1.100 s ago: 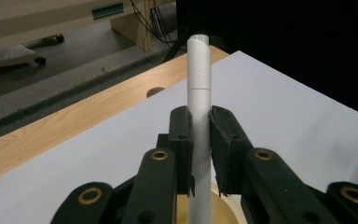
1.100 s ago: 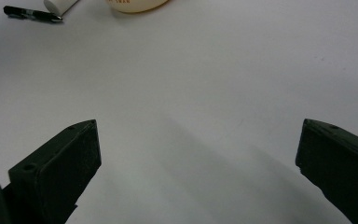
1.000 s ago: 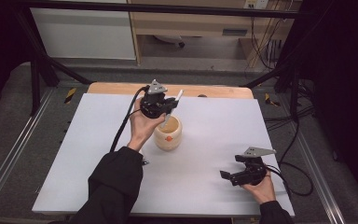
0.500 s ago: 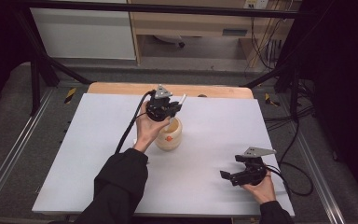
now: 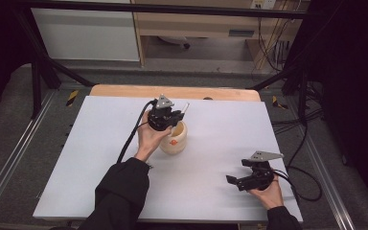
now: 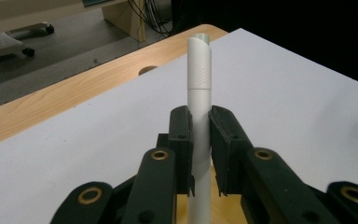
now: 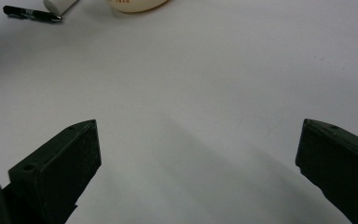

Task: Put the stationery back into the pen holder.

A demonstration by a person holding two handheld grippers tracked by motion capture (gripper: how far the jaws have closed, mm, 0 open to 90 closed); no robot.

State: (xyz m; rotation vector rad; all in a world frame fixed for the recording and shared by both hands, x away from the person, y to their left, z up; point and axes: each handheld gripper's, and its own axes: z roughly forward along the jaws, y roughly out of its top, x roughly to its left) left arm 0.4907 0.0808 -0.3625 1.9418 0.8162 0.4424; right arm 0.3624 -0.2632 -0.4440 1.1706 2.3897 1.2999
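the left gripper (image 6: 199,154) is clamped on a white pen (image 6: 199,79), just above the cream cup (image 5: 173,139) at table centre — likely mid-transfer. the right gripper (image 7: 198,158), jaws wide apart, idles at 4 o'clock — a black pen (image 7: 31,14) awaits.

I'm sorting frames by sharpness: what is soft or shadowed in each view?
Left gripper view: white pen sharp, floor behind soft. Right gripper view: near black jaws blurred, a soft shadow across the white table. High view: evenly lit, dark at the edges, cup slightly soft.
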